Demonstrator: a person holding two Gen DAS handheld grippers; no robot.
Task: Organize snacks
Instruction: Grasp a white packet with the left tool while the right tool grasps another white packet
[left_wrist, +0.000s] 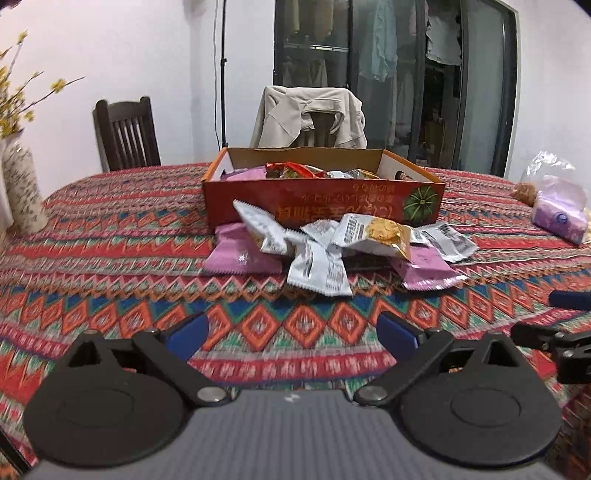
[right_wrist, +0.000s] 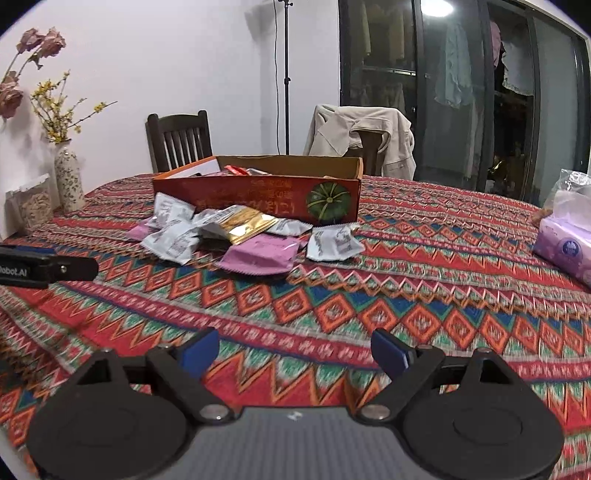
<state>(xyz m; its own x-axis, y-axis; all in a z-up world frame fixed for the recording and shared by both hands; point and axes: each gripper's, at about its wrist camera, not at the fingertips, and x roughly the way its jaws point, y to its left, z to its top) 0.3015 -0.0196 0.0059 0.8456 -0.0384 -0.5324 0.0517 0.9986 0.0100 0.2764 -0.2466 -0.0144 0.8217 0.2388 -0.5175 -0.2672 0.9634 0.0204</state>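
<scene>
Both grippers stand with jaws wide apart and nothing between them: the left gripper (left_wrist: 293, 332) and the right gripper (right_wrist: 295, 350) each hover low in their own frame, well short of the snacks. I find the loose snack packets (left_wrist: 332, 243) heaped at mid-frame on the patterned tablecloth (left_wrist: 110, 258), silver, gold and pink wrappers overlapping, the farthest lying against the front wall of the red cardboard box (left_wrist: 321, 199). That box sits just behind the heap and already holds several packets. One silver packet (right_wrist: 334, 243) lies at the right edge of the pile and looks the easiest to take. I judge the step in hand to be the approach to a first pick; no packet is touched yet. The next move calls for reaching forward and down to a single wrapper, closing on its edge without dragging its neighbours, then lifting it over the box wall.
</scene>
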